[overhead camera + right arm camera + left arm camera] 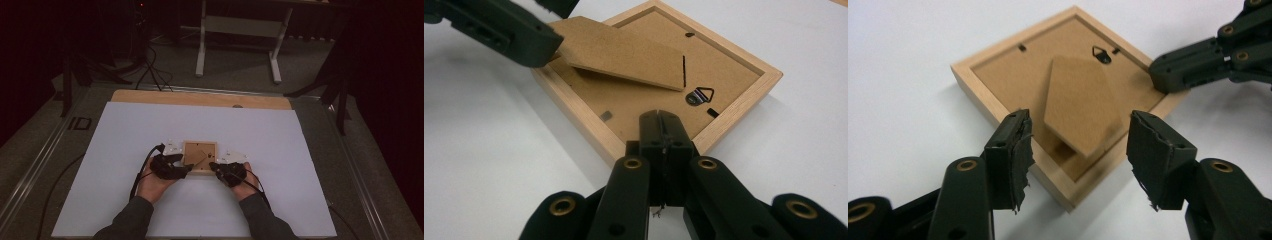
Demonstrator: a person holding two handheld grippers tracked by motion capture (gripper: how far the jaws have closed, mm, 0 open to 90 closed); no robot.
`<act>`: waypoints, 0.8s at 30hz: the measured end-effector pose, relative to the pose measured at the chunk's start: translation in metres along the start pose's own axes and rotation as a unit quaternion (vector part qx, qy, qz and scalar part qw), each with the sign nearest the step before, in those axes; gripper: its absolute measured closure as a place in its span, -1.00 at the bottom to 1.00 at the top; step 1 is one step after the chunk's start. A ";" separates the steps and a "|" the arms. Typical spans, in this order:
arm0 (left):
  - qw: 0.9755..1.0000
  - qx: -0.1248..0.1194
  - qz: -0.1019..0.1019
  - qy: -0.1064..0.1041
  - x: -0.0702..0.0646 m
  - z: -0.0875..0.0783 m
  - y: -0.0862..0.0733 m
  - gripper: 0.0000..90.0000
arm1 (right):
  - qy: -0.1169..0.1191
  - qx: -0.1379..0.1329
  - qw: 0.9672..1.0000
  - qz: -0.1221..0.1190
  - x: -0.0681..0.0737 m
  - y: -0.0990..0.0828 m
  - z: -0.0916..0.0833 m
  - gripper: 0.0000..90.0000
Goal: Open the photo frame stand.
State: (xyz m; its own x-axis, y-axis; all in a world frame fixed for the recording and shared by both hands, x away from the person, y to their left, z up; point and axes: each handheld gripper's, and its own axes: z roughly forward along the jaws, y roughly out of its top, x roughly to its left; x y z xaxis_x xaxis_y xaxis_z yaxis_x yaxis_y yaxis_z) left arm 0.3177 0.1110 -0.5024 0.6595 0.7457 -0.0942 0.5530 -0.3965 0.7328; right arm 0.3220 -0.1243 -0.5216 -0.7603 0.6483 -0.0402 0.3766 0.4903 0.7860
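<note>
White worktop (125, 165): wooden picture frame (998, 102) face down, cardboard stand (1080, 102) lifted; left claw (1078, 145) wide, right claw (663, 131) closed, empty.

One wooden picture frame (200, 157) lies face down on one table (125, 200). It carries one cardboard stand flap (1080, 107) and one metal hanger (700, 95). Two grippers flank it: left gripper (186, 170), right gripper (214, 167).

Both forearms reach in low; the left black two-jaw gripper (1078, 150) gapes, the right black two-jaw gripper (663, 131) is pinched closed.
</note>
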 end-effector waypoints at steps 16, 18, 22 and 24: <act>0.998 0.046 -0.034 -0.016 0.000 0.008 0.010 0.15 | 0.001 -0.001 1.000 0.000 0.000 0.000 0.000 1.00; 0.998 0.048 -0.039 -0.019 0.001 0.009 0.012 0.15 | 0.001 -0.001 1.000 0.000 0.000 0.000 0.000 1.00; 0.997 0.044 -0.055 -0.033 0.003 0.011 0.015 0.13 | 0.001 -0.001 1.000 0.000 0.000 0.000 0.000 1.00; 0.996 0.034 -0.067 -0.043 0.004 0.010 0.017 0.10 | 0.002 -0.001 1.000 0.000 0.000 0.000 0.000 1.00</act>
State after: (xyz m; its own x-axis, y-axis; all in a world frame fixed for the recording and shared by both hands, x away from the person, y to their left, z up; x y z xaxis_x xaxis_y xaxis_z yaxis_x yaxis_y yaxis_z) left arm 0.3342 0.1019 -0.4971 0.6168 0.7473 -0.2470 0.6701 -0.3340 0.6628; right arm 0.3222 -0.1246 -0.5218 -0.7620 0.6464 -0.0382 0.3757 0.4893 0.7870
